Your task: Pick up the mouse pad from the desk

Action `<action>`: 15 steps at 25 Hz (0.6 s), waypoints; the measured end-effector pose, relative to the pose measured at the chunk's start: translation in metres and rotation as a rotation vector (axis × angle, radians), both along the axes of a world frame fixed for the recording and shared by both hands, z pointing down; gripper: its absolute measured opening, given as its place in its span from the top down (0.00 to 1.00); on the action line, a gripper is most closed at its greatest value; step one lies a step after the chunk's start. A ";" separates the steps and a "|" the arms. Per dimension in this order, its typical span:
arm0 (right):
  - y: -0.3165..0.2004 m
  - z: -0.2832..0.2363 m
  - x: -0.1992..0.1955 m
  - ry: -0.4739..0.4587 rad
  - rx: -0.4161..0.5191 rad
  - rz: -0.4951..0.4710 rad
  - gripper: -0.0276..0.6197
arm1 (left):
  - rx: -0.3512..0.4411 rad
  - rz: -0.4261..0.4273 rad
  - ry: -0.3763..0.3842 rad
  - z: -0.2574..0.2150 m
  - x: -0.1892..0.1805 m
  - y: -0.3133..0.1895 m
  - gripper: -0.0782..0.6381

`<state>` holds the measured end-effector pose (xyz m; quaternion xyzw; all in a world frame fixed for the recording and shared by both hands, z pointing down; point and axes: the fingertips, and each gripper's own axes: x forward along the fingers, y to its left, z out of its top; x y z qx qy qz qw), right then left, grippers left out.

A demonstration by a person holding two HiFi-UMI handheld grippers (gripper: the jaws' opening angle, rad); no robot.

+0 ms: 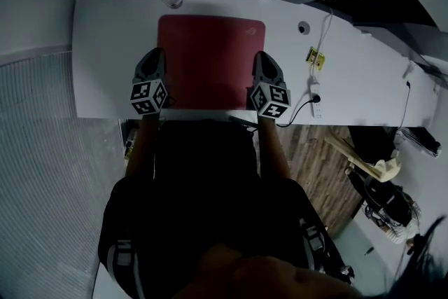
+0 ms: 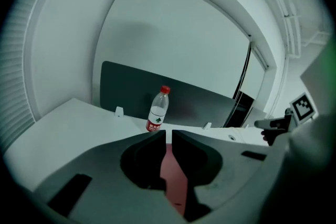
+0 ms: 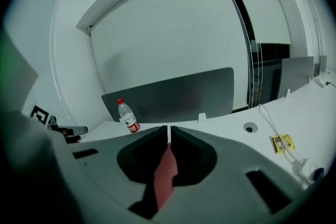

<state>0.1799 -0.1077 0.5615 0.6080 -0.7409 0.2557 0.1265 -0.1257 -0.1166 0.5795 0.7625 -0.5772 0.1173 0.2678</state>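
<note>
Both closed and empty, left gripper (image 1: 152,57), right gripper (image 1: 264,58), flanking flat red mouse pad (image 1: 210,56), long axis left-right

Office: long white desk (image 1: 105,59), grey divider panel (image 3: 184,89) along far edge, cable grommet (image 1: 303,27) at right.

The mouse pad (image 1: 210,59) is a dark red rectangle with rounded corners and a faint small mark in its far right corner. It lies flat on the white desk (image 1: 105,45), straight in front of me, its long sides parallel to the desk's front edge and its near side close to that edge.
</note>
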 end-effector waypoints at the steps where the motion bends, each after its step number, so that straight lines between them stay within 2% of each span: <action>1: -0.004 0.005 0.003 -0.004 -0.011 -0.001 0.95 | -0.006 -0.006 0.000 0.004 0.000 -0.003 0.87; 4: -0.014 0.020 0.012 -0.011 -0.044 -0.005 0.94 | -0.024 -0.024 0.002 0.014 0.000 -0.012 0.87; 8: -0.027 0.044 0.019 -0.012 -0.104 -0.011 0.89 | -0.073 -0.023 0.018 0.035 0.001 -0.025 0.74; 15: -0.042 0.090 0.027 0.006 -0.191 -0.028 0.84 | -0.162 -0.023 -0.011 0.075 -0.005 -0.038 0.66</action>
